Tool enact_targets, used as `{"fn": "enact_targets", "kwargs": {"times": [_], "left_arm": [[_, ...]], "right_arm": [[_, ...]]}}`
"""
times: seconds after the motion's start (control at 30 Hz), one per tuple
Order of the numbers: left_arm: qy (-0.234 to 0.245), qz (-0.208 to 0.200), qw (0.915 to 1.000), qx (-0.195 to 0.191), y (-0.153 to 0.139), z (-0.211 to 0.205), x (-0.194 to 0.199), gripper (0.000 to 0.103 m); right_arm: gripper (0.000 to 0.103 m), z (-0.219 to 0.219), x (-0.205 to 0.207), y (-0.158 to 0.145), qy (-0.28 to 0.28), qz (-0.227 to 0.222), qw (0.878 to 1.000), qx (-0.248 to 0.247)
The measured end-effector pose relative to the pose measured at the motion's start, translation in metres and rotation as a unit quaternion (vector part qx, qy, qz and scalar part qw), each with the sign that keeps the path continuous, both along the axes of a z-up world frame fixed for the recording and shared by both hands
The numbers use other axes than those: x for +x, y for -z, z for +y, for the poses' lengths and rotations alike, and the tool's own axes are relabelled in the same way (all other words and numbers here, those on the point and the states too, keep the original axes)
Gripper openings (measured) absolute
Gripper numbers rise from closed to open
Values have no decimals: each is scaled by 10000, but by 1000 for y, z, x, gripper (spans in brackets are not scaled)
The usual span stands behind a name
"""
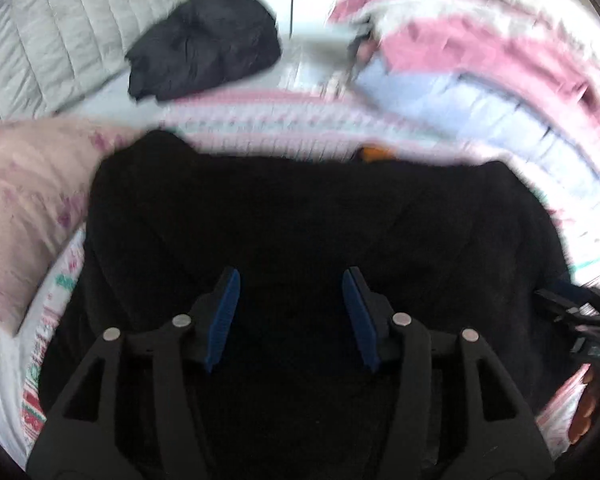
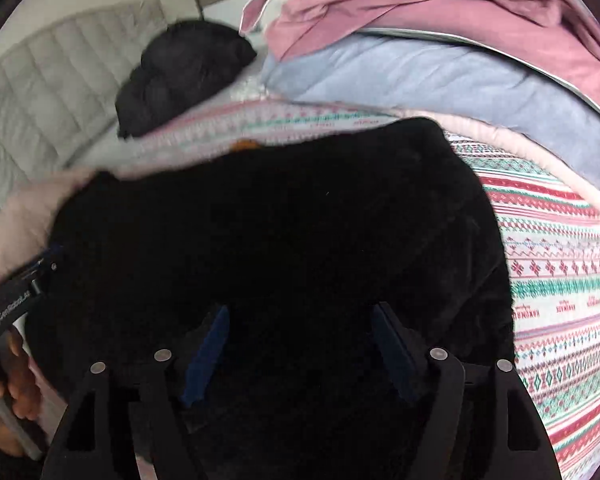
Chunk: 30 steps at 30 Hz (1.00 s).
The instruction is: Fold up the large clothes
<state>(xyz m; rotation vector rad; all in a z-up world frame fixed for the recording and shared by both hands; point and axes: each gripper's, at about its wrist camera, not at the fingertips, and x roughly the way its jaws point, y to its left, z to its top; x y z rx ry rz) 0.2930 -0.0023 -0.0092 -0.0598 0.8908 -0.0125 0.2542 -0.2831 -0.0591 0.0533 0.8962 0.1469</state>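
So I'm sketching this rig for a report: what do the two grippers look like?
Both match: the left gripper and right gripper have matte black linkage arms with triangular cutouts, round silver pivot pins and blue ribbed pads on the fingers. No cables or sleeves show.

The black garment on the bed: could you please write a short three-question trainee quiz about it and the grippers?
1. True or false: the left gripper is shut on the black garment.
2. What lies beyond it near the headboard? A) another dark garment B) a shoe
3. Fill in: the bedsheet is ____ (plain/patterned).

Key: 1 false, its jaws stand open, as do the right gripper's; 2 A; 3 patterned.
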Motion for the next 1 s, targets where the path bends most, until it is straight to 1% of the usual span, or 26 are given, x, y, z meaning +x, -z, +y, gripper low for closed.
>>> {"fn": "enact_targets", "kwargs": {"times": [0.03,0.07,0.1,0.17,0.2,0.3,0.4,0.47,0.5,0.53,0.57,0.67,0.77,0.8,0.9,0.93,0.97,1.0], "left_arm": [[-22,42,10000,27,8,-1,3,55],[-35,-4,9999,135,10,-4,3,56],[-31,-28,9997,247,11,-7,2,56],[-26,-57,9986,526,14,-16,0,56],[-26,-77,9984,552,15,-17,-1,56],[-30,-98,9995,306,11,-9,-5,56],[21,-59,9996,257,8,-4,-9,56],[-41,-29,10000,23,1,5,-13,56],[-112,-24,9999,-70,-2,13,-15,56],[-173,-22,9998,-138,-3,18,-17,56],[-241,-14,9995,-203,-3,26,-19,56],[-508,17,9981,-350,-3,53,-28,55],[-706,61,9967,-403,4,73,-33,56],[-742,72,9964,-410,7,76,-33,56],[-727,96,9953,-630,19,92,-37,61],[-693,97,9955,-647,22,96,-39,62],[-671,111,9955,-661,24,99,-40,64],[-684,139,9953,-671,26,103,-41,70]], "right_arm": [[81,-1,4,6,27,74,9999,80],[81,-1,10,16,35,259,9996,144],[82,2,18,30,-30,431,9991,39],[83,8,22,33,-92,449,9988,-169],[83,8,22,31,-60,460,9988,-175],[83,9,18,26,0,399,9990,-191],[84,8,19,21,-20,347,9992,-179],[84,1,19,16,-34,288,9996,-49],[84,-4,18,9,-4,237,9997,65],[84,-12,1,5,40,173,9997,148],[84,-18,-2,0,95,99,9997,218],[84,-42,-9,-8,321,51,9992,238],[84,-65,-10,2,596,328,9972,324],[84,-74,-9,7,620,440,9959,487],[84,-86,-6,22,592,607,9926,873],[84,-87,-4,26,581,622,9926,871],[87,-87,-2,29,568,616,9932,805],[89,-87,-2,31,551,599,9939,741]]}}
